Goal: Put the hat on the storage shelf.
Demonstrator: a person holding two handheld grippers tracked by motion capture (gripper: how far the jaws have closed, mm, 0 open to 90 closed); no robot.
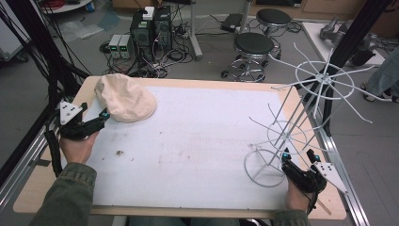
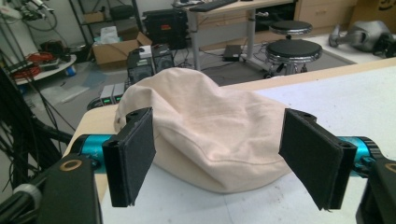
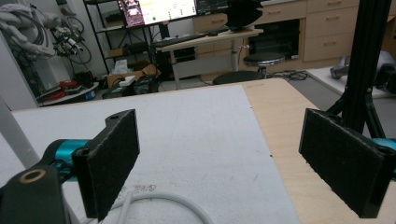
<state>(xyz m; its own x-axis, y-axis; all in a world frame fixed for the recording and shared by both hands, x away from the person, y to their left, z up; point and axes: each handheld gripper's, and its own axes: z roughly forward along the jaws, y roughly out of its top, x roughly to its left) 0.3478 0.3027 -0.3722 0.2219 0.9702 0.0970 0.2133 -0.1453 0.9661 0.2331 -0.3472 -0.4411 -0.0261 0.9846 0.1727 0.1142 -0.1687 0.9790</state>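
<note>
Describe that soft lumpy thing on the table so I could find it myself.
Start at the white mat covering the wooden table, then look to its far left corner. There lies a cream cloth hat, just ahead of the left gripper. It is the only soft fabric thing; the white wire rack opposite is bare metal.

You work under even, diffuse room light with only faint shadows. Your high view looks soft and grainy. In the right gripper view, the far bright computer monitor (image 3: pixel 159 10) glares, slightly overexposed.
</note>
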